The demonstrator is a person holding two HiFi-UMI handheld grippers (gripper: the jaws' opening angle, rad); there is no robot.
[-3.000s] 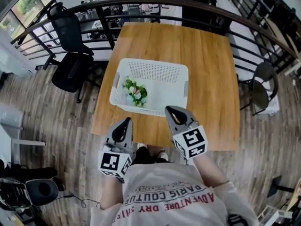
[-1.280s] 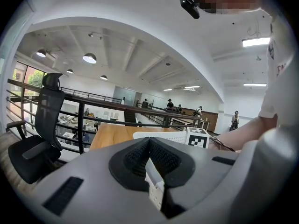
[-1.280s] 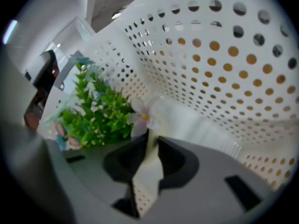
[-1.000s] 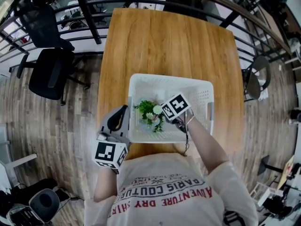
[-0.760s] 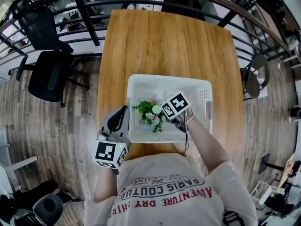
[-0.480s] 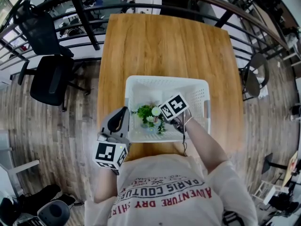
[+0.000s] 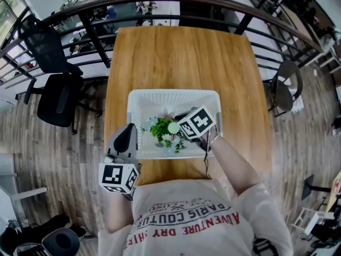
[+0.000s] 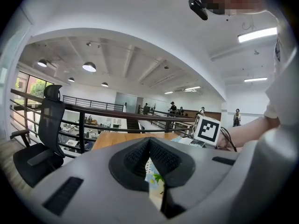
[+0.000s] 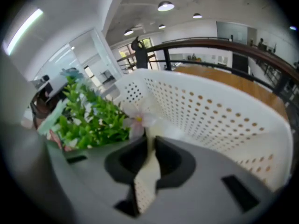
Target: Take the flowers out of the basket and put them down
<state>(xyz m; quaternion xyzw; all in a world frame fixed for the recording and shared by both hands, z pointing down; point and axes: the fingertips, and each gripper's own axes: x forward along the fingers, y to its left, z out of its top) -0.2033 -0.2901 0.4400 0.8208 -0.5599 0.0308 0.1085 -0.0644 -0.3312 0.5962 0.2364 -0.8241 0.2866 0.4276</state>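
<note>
— White basket (image 7: 173, 95), mid-tabletop (image 7: 181, 57). Where are the flowers (image 7: 162, 129)?

— Inside it, toward the near left part, green leaves with pale blossoms. The right tool (image 7: 177, 124) reaches down into the basket just beside them, its marker cube above the rim.

— Is it gripping?

— In the right gripper view the right tool (image 9: 148, 141) has its jaws drawn in narrow, closed on the flowers (image 9: 88, 120); a pale blossom sits right at the tips and the leafy bunch spreads to the left. The perforated basket wall (image 9: 210, 115) curves round behind.

— And the other one?

— The left tool (image 7: 127, 137) is outside the basket, at its near left corner, over the tabletop's near edge. In the left gripper view the left tool (image 8: 149, 146) has its jaws nearly together, only a slit between them, nothing gripped.

— Anything else around?

— A black office chair (image 7: 53, 89) on the wood floor, left of the tabletop.
</note>
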